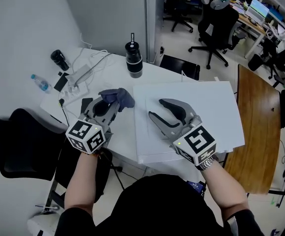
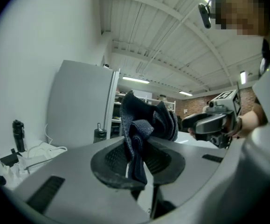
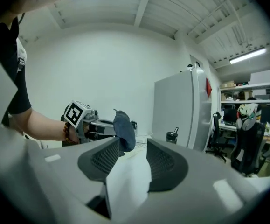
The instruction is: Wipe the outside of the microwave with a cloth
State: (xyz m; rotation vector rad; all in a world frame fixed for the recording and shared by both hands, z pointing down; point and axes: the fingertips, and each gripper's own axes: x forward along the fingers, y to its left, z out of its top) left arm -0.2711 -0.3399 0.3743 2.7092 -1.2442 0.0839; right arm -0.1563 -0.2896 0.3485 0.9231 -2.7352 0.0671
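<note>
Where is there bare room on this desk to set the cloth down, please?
The white microwave top is bare from the right gripper to its far and right edges. A smaller clear strip of table lies between the black flask and the power strip. The left corner is crowded: power strip, cables, water bottle.

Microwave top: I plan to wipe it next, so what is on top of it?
Nothing lies on the microwave's white top. The right gripper, jaws open and empty, is over it and hides a patch beneath. The cloth is clamped in the left gripper, beside the microwave.
</note>
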